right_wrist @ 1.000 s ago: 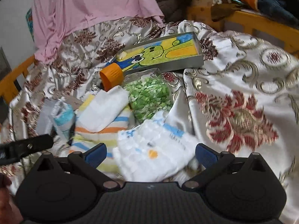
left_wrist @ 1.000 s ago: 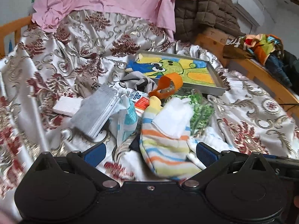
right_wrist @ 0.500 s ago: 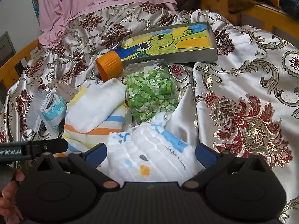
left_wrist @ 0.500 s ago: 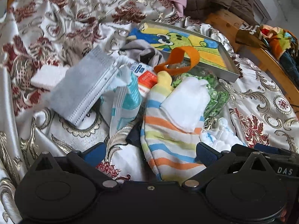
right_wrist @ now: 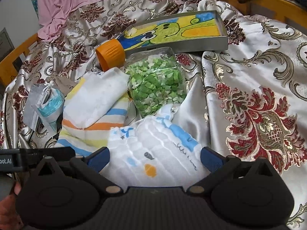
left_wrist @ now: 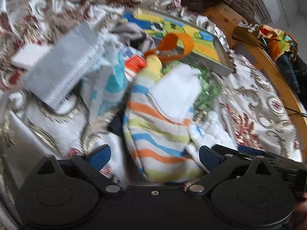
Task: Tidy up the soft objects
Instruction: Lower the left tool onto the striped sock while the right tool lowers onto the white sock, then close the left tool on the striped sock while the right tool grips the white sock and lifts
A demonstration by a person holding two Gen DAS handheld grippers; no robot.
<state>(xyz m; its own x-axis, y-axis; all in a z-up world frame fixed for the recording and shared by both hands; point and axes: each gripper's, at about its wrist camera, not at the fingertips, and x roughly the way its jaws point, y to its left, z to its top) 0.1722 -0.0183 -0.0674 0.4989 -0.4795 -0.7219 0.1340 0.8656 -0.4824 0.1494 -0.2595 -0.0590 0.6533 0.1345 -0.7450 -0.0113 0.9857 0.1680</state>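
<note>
A pile of soft things lies on a patterned bedspread [right_wrist: 259,88]. The striped cloth [left_wrist: 159,141] with a folded white cloth [left_wrist: 176,94] on top sits between the open fingers of my left gripper [left_wrist: 154,156]. A white quilted cloth with blue trim [right_wrist: 159,153] lies between the open fingers of my right gripper [right_wrist: 155,158]; contact with the pads is unclear. The striped cloth [right_wrist: 90,128] is to its left. A grey face-mask pack [left_wrist: 63,72] and a blue-white pouch [left_wrist: 109,88] lie left of the pile.
A clear jar of green bits [right_wrist: 155,84] with an orange lid [right_wrist: 110,54] lies on its side behind the cloths. A framed cartoon picture [right_wrist: 176,30] is further back. Pink fabric [right_wrist: 92,0] hangs at the head, a wooden bed rail [left_wrist: 268,71] runs right.
Both grippers have moved forward and down over the pile. The striped cloth now sits deeper between the left fingers, the quilted cloth deeper between the right ones. Both stay open.
</note>
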